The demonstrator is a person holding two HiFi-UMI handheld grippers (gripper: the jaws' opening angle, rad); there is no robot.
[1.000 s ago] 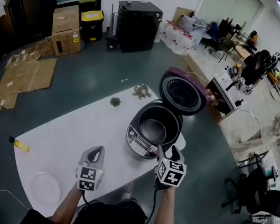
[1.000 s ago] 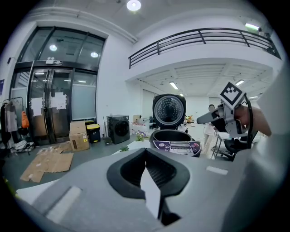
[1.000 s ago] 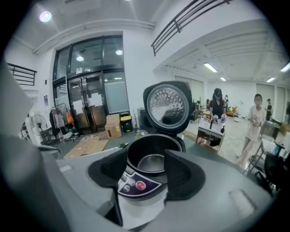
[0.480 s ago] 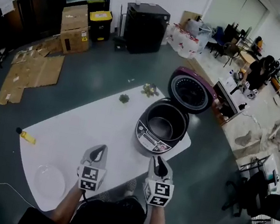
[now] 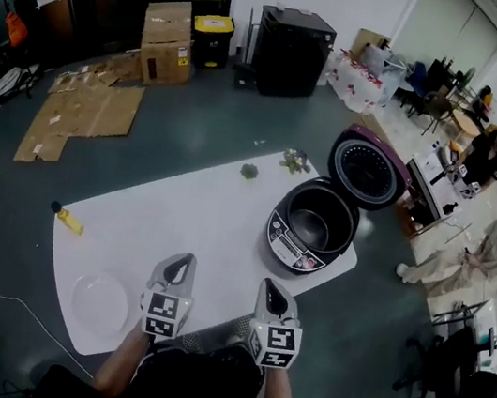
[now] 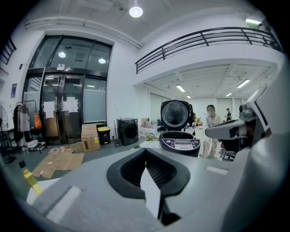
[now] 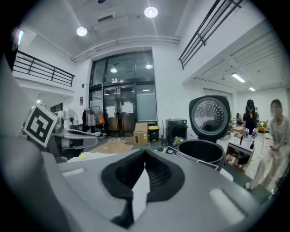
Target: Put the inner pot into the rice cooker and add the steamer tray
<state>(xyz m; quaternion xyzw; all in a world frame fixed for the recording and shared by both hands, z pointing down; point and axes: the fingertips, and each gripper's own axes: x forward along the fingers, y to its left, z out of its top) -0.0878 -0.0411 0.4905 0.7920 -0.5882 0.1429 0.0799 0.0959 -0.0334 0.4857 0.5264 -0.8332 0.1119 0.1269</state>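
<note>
Now that your right claw [image 5: 268,287], whose jaws have just been closing on nothing, is drawn back beside the clenched, empty left claw [image 5: 184,262], the inner pot [image 5: 314,224] appears seated in the open rice cooker [image 5: 289,248], leaving the clear steamer tray [image 5: 102,303] on the counter [image 5: 187,221].

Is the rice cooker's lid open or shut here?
Open: the lid stands tilted back behind the rice cooker, its inner face showing.
</note>
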